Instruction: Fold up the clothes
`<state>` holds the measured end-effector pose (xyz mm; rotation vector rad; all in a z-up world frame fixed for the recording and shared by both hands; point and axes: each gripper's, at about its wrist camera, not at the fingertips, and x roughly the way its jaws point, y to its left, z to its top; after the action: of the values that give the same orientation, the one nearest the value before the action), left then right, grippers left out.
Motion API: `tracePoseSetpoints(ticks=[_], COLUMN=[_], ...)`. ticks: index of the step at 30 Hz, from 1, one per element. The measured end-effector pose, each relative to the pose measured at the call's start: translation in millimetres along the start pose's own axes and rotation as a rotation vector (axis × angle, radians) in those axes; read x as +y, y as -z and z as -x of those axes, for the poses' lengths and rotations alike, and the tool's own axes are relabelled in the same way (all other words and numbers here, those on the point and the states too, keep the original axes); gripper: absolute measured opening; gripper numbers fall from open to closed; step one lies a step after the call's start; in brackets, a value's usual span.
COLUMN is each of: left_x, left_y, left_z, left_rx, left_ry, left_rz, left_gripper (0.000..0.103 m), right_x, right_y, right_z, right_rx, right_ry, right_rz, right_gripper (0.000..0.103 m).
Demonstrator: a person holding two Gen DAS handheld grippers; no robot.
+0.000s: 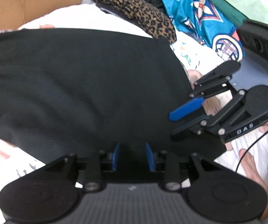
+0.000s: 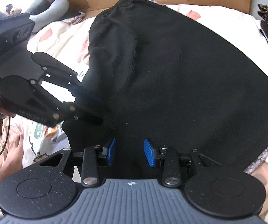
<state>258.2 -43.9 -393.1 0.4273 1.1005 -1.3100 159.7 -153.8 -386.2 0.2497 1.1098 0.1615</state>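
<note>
Garment (image 2: 171, 74) between both grippers' parted fingers (image 2: 149, 155)

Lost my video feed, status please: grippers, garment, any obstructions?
Left gripper open, right gripper open, both over the near edge. Black garment spread on the bedsheet, not gripped. Leopard-print cloth and blue cloth lie beyond its far edge.

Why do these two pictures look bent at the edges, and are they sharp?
Both views are fisheye, so edges curve and corners go dark. Left wrist view: soft overall, the black garment showing little texture. Right wrist view: crisper weave, bright washed-out bedding, left gripper smeared.
</note>
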Motion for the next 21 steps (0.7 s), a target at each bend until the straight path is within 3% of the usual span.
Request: tracePoseSetpoints(ticks=[5, 21], left_x=[-4.2, -1.1], left_y=[15.3, 42.2], left_z=[-5.4, 8.0], left_rx=[0.035, 0.094], left_ry=[0.008, 0.078], left_rz=[0.005, 0.015], left_gripper=[0.036, 0.035], right_x=[6.2, -4.8], right_y=[12.4, 45.5], right_z=[-14.4, -0.4], right_rx=[0.056, 0.093], right_ry=[0.02, 0.054], right_rz=[0.057, 0.083], right_gripper=[0.041, 0.041])
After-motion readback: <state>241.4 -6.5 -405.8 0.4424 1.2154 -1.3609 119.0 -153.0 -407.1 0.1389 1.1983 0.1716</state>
